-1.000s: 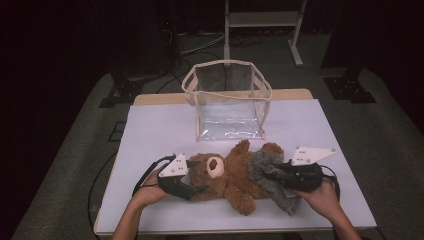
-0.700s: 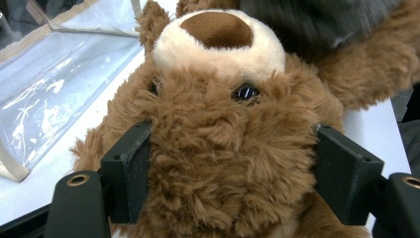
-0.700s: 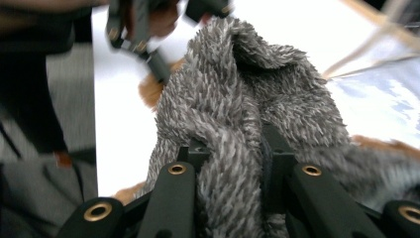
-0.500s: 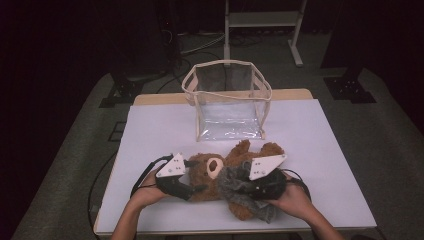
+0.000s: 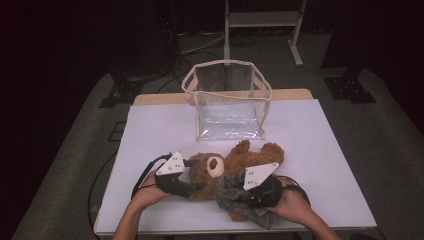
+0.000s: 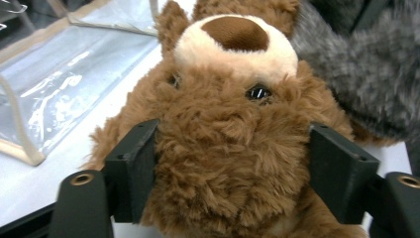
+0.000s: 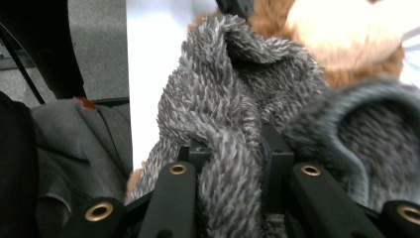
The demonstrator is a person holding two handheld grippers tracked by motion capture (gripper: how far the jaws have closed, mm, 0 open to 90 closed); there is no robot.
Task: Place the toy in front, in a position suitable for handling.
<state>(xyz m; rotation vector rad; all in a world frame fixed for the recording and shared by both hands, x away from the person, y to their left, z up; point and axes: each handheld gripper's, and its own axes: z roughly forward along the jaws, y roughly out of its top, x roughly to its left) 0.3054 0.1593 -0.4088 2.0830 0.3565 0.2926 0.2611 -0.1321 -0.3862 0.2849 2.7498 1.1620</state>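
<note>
**A:** From above, what do you have?

**B:** A brown teddy bear (image 5: pixel 235 167) lies across the counter (image 5: pixel 320 150), head toward your left tongs (image 5: pixel 192 186), feet right. Your right tongs (image 5: pixel 240 192) sit over its belly with grey fuzzy cloth (image 5: pixel 230 192).

**A:** Left gripper view?

**B:** Half-closed, clamping the bear's head (image 6: pixel 233 148).

**A:** Right gripper view?

**B:** Nearly closed, pinching a fold of cloth (image 7: pixel 223 124) (bear just beyond). The clear bag (image 5: pixel 227 102) stands behind; open counter lies right.

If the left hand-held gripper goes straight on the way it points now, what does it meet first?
The left hand-held gripper already clamps the teddy bear's head, so the bear comes first. Beyond it lies the grey fuzzy cloth, though depth there is unclear.
</note>
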